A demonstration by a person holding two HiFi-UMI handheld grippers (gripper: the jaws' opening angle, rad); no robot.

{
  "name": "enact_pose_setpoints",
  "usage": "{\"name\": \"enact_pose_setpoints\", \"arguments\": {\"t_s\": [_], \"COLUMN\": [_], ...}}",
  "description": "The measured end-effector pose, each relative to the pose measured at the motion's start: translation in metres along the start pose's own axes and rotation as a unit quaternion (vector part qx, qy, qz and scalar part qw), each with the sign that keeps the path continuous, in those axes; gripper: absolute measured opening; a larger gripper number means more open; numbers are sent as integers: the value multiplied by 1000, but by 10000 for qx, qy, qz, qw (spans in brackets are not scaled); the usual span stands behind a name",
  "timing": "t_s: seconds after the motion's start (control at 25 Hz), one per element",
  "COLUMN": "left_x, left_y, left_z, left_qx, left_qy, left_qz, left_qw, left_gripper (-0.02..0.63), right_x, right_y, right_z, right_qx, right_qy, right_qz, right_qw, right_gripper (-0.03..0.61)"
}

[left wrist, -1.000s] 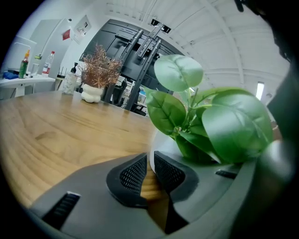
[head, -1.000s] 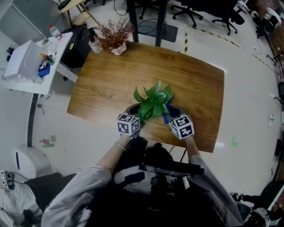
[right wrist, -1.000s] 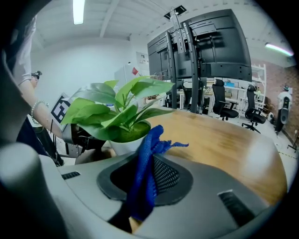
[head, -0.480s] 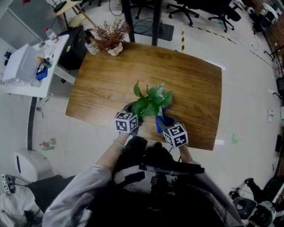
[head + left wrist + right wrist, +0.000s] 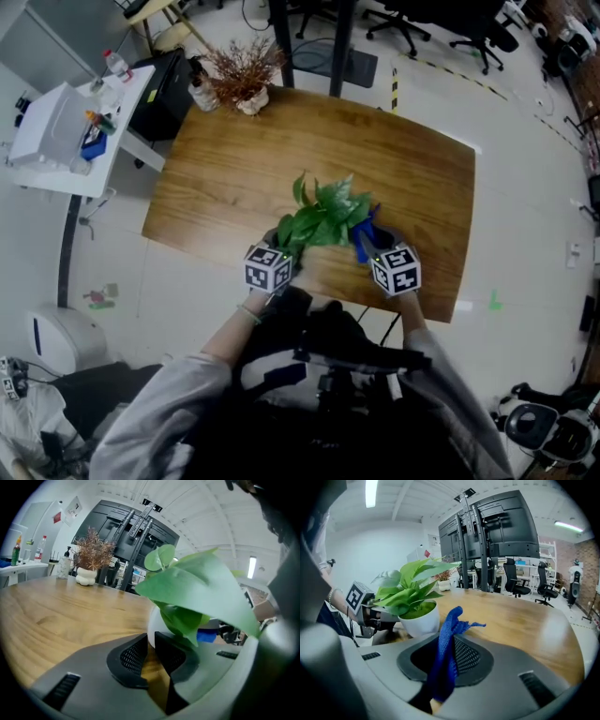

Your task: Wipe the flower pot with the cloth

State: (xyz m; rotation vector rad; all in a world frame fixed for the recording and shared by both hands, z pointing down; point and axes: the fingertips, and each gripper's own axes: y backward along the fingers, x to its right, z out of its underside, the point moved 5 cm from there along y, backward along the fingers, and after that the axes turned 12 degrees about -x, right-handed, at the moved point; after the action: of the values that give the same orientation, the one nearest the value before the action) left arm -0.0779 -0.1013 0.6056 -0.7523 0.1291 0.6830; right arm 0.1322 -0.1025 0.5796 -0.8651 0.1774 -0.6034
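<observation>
Here, nearest us at the lower centre of the head view, our right gripper (image 5: pixel 451 645) is clamped on the blue cloth (image 5: pixel 449 620), just beside the flower pot (image 5: pixel 423 623) and apparently not touching it. Our left gripper (image 5: pixel 151 640) has its jaws almost together, tips at the pot's white wall on the wooden table (image 5: pixel 412 169). We judge the cloth is being brought in; next it must press against that wall. Farther off, upper left, stands a dried plant (image 5: pixel 242 80).
</observation>
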Motion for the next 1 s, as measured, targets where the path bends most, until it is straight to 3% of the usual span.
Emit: {"name": "enact_pose_setpoints", "arguments": {"t_s": [0.24, 0.72, 1.0], "left_x": [11, -10, -15], "left_y": [-6, -7, -11], "left_z": [0, -10, -16], "left_qx": [-15, 94, 92], "left_qy": [-28, 250, 191], "left_qz": [84, -156, -177], "left_qw": [10000, 9995, 9996], "left_gripper": [44, 34, 34], "right_x": [-8, -51, -83], "right_y": [-18, -5, -4], "right_z": [-23, 7, 25], "right_qx": [28, -2, -129], "right_qy": [405, 163, 50], "right_qz": [-306, -540, -807], "right_qw": [9987, 9984, 9966], "right_gripper": [89, 89, 89]}}
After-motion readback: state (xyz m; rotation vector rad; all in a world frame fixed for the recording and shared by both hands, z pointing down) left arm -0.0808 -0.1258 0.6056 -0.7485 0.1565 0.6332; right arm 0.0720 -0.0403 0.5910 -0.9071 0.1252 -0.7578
